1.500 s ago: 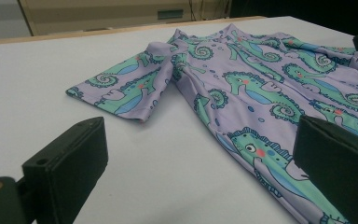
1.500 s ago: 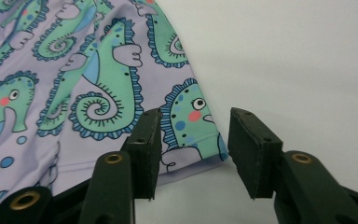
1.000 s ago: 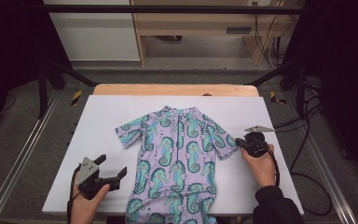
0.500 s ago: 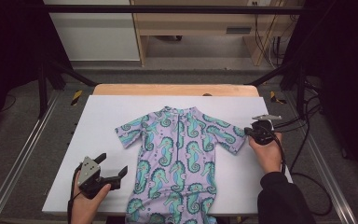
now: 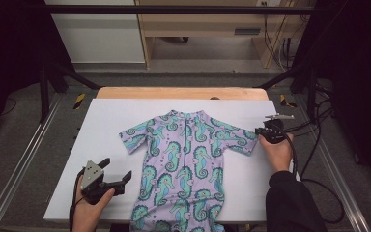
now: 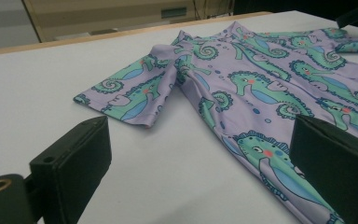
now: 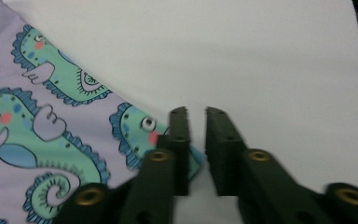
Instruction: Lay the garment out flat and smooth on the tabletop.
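**A:** I'm on the feeds now. What's on the table (image 5: pixel 106 121)?

**B:** One child's swimsuit (image 5: pixel 188 164), lilac with green seahorses, lying flat on the white tabletop, front up, collar toward the far edge and legs running off the near edge. Both short sleeves are spread out to the sides.

**A:** And my left gripper (image 5: pixel 117 177)?

**B:** From above I see it low on the left, held in the left hand (image 5: pixel 89 205), just off the suit's side hem. In the left gripper view (image 6: pixel 200 172) its jaws stand wide apart, with bare table between them. One jaw overlaps the suit's edge in that view; I can't tell whether it touches the cloth. The left sleeve (image 6: pixel 126 95) lies flat ahead of it.

**A:** Right side?

**B:** The right gripper (image 5: pixel 260 131) sits at the tip of the right sleeve (image 5: pixel 232 137), held by the right hand (image 5: pixel 278 152), dark sleeve cuff (image 5: pixel 290 203) coming in from the bottom. In the right gripper view (image 7: pixel 193 114) the jaws are nearly together with a narrow gap showing between them, nothing caught in that gap. The sleeve's corner (image 7: pixel 168 140) lies under and beside one jaw, white table under the other.

**A:** So not clamped on the fabric?

**B:** Not that I can see. Slim gap, cloth to one side of it.
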The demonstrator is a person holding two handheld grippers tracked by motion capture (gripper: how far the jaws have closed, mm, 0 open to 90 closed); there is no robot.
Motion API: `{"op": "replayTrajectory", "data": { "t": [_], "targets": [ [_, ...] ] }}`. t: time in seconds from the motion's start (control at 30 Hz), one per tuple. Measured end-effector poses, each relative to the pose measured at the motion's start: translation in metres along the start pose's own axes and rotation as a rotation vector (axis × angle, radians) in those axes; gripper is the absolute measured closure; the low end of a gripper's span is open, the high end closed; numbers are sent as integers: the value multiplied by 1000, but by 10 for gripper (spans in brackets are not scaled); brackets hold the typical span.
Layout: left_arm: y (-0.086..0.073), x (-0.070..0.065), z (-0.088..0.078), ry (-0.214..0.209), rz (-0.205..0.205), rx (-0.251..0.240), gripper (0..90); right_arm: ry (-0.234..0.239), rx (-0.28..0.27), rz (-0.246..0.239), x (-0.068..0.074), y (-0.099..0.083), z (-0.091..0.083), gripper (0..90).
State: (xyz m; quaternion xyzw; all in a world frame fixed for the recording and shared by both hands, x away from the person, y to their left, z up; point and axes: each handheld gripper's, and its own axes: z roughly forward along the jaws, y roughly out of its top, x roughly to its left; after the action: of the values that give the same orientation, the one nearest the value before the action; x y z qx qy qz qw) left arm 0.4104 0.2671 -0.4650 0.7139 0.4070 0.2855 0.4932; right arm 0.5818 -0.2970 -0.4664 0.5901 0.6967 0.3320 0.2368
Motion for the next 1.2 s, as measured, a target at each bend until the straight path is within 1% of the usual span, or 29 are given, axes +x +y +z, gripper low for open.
{"op": "replayTrajectory", "data": {
  "t": [0.03, 0.07, 0.1, 0.13, 0.17, 0.2, 0.23, 0.27, 0.33, 0.37, 0.4, 0.43, 0.47, 0.5, 0.53, 0.6, 0.67, 0.7, 0.77, 0.83, 0.87, 0.93, 1.03, 1.2],
  "targets": [
    [2, 2, 1, 5, 5, 8, 65, 0, -15, -6, 3, 0, -4, 673],
    [6, 4, 3, 13, 23, 29, 69, 3, -31, -14, 6, -1, -9, 613],
    [8, 7, 5, 21, 32, 43, 78, 12, -47, -27, 12, -2, -17, 575],
    [11, 10, 8, 30, 37, 55, 87, 17, -61, -38, 15, -3, -22, 560],
    [15, 16, 13, 41, 46, 75, 98, 20, -87, -49, 21, -6, -30, 543],
    [17, 20, 17, 44, 46, 89, 100, 31, -106, -67, 29, -10, -39, 507],
    [21, 27, 22, 56, 36, 102, 106, 43, -111, -79, 33, -14, -44, 488],
    [24, 31, 26, 66, 33, 108, 129, 64, -130, -86, 41, -20, -53, 472],
    [31, 41, 38, 85, 38, 131, 148, 91, -144, -102, 51, -29, -64, 428],
    [35, 45, 44, 97, 42, 140, 159, 111, -157, -98, 57, -34, -70, 403],
    [38, 50, 51, 99, 40, 156, 178, 135, -167, -95, 61, -40, -76, 383],
    [42, 55, 59, 98, 31, 165, 186, 155, -169, -97, 65, -46, -81, 350],
    [43, 58, 63, 99, 31, 169, 194, 171, -167, -91, 70, -53, -86, 317],
    [46, 61, 70, 101, 37, 184, 211, 176, -182, -84, 73, -58, -90, 317],
    [48, 63, 74, 101, 41, 191, 224, 195, -213, -74, 78, -66, -95, 298],
    [50, 64, 84, 105, 69, 215, 239, 215, -227, -77, 85, -77, -100, 263],
    [51, 65, 94, 110, 108, 241, 245, 218, -251, -77, 91, -88, -105, 253],
    [50, 65, 97, 118, 120, 247, 255, 221, -259, -75, 93, -93, -107, 249],
    [49, 67, 103, 123, 110, 253, 293, 216, -270, -86, 98, -97, -111, 246],
    [48, 70, 109, 125, 101, 273, 313, 227, -279, -73, 99, -98, -112, 250],
    [47, 72, 111, 119, 92, 283, 319, 229, -285, -66, 100, -99, -112, 253],
    [45, 75, 116, 119, 91, 301, 329, 227, -280, -63, 100, -101, -110, 251],
    [40, 80, 120, 113, 60, 323, 344, 228, -275, -61, 100, -103, -109, 249],
    [34, 84, 127, 100, 47, 362, 347, 229, -265, -57, 100, -104, -107, 247]
  ]
}}
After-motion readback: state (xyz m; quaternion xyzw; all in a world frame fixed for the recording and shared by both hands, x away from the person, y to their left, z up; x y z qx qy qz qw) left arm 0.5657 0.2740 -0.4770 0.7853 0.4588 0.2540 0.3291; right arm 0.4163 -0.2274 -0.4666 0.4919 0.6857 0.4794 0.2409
